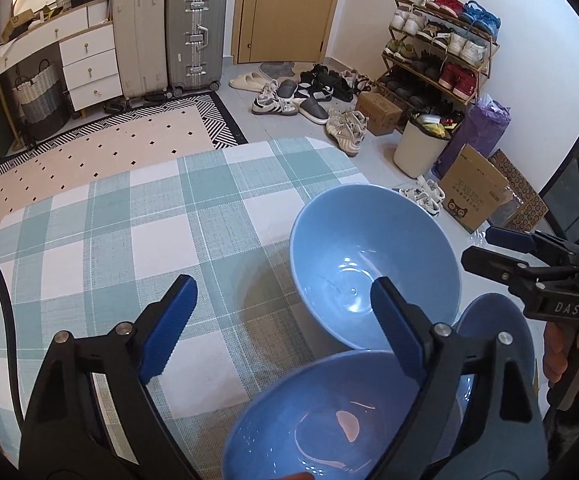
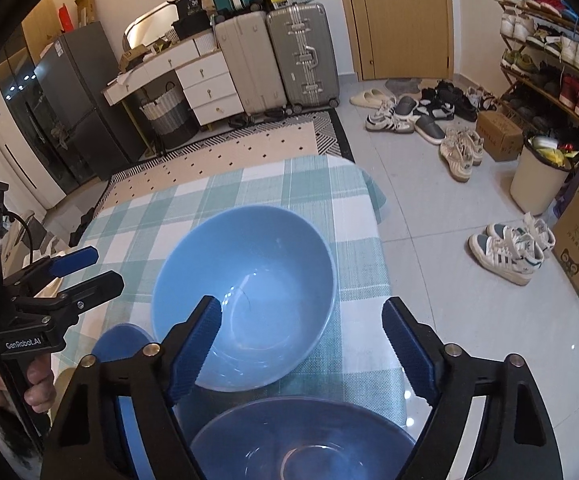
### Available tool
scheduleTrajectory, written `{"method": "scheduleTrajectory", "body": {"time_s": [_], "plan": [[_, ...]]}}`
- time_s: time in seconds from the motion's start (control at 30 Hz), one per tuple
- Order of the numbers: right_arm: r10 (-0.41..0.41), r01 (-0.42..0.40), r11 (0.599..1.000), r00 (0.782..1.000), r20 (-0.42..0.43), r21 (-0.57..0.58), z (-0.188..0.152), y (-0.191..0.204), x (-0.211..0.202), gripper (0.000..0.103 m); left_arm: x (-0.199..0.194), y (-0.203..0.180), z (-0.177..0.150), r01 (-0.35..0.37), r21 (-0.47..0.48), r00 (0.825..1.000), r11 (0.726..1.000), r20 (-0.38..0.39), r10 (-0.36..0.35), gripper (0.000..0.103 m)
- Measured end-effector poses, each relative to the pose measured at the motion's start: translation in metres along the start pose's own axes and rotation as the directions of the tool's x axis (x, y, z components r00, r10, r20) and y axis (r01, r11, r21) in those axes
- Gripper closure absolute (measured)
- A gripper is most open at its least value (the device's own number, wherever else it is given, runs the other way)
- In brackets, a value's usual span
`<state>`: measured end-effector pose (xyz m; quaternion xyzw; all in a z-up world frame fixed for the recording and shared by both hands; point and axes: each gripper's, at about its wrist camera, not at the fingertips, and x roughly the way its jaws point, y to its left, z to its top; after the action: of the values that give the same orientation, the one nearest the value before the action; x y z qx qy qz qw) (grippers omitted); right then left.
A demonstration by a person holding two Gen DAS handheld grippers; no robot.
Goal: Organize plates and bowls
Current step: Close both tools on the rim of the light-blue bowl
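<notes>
A large light blue bowl (image 1: 373,264) (image 2: 245,300) stands on the checked tablecloth (image 1: 129,240) (image 2: 249,184) near the table's right edge. A second blue bowl (image 1: 321,416) lies close under my left gripper (image 1: 285,320), which is open and empty. A darker blue plate or shallow bowl (image 1: 521,328) (image 2: 305,440) lies at the near right, under my right gripper (image 2: 301,344), which is open and empty, its left finger over the large bowl's near rim. Another blue dish (image 2: 121,344) shows at the left of the right wrist view.
The table's far and right edges drop to a tiled floor with shoes (image 1: 309,96), a white bin (image 1: 421,148), cardboard boxes (image 1: 477,196) and a shoe rack (image 1: 441,52). Suitcases (image 2: 281,56), drawers (image 2: 209,88) and a patterned rug (image 1: 109,140) lie beyond.
</notes>
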<state>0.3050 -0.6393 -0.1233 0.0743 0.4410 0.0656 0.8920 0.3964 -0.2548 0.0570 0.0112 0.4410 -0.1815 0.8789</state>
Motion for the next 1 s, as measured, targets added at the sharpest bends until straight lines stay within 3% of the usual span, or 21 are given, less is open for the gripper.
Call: {"method": "scheduleTrajectory", "body": {"time_s": [0.27,0.57,0.9,1.0], "plan": [[0.003,-0.002,1.000,0.998,-0.062,0.014,-0.002,-0.009,0.026,0.025,0.033,0.000,0.000,0.016,0.000,0.998,1.000,-0.065,-0.016,0.034],[0.014,-0.013,1.000,0.995,-0.100,0.006,-0.006,-0.009,0.044,0.047,0.057,-0.006,-0.002,0.032,0.015,0.993,0.999,-0.114,-0.030,0.050],[-0.002,0.000,1.000,0.996,-0.089,-0.016,-0.009,-0.006,0.046,0.075,0.066,-0.016,-0.003,0.045,0.038,0.991,0.998,-0.131,-0.040,0.081],[-0.012,0.010,1.000,0.997,-0.083,-0.024,-0.009,-0.005,0.045,0.079,0.065,-0.019,-0.003,0.038,0.051,0.992,0.998,-0.125,-0.032,0.083]]}}
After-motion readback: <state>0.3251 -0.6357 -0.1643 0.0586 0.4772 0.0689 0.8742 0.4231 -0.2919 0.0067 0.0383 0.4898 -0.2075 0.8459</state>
